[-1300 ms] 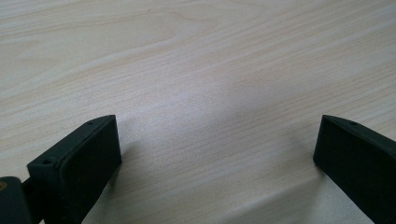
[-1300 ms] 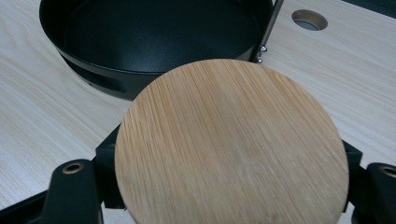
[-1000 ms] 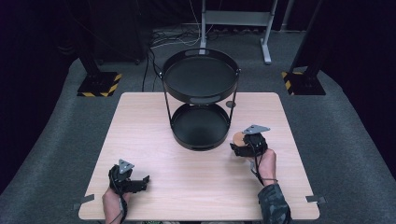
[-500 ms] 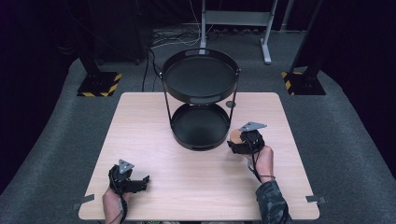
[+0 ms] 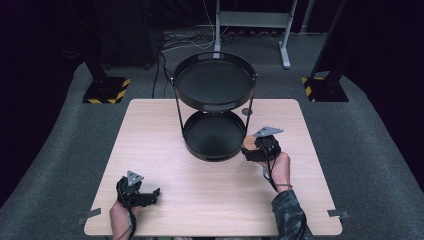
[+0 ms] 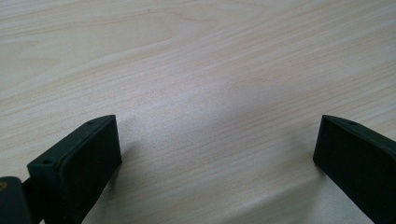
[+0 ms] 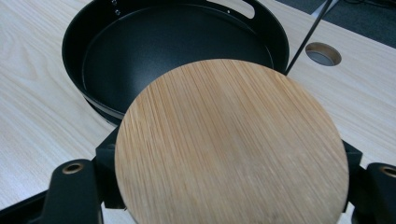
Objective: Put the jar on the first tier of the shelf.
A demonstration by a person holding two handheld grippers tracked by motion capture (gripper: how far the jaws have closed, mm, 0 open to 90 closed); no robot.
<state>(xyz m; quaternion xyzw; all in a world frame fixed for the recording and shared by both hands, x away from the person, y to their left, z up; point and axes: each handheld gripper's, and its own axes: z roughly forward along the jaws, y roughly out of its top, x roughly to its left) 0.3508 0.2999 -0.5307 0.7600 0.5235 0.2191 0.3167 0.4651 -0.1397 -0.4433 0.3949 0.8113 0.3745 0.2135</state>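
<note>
Bamboo is what the round wooden disc is made of, its grain running in fine straight lines. The right gripper holds it flat, with one jaw against each edge of the disc, so the jaws are closed on it. In the right gripper view the disc covers the near part of the picture and its far edge overlaps the rim of the lower tray, though whether it touches that rim cannot be told. In the high view the disc shows as a small tan patch just right of the lower tray, at the left end of the right gripper.

The black stand sits on the far half of the pale wooden desk, near its middle. It carries two round black trays on thin rods: the upper tray with slot handles in its rim, and the lower tray resting low by the desk top. A round grey cable hole lies in the desk just right of the stand.

The left gripper rests at the near left of the desk, well apart from the stand. Its jaws stand wide open over bare wood, holding nothing.

A patterned sleeve covers the right forearm at the near edge.
</note>
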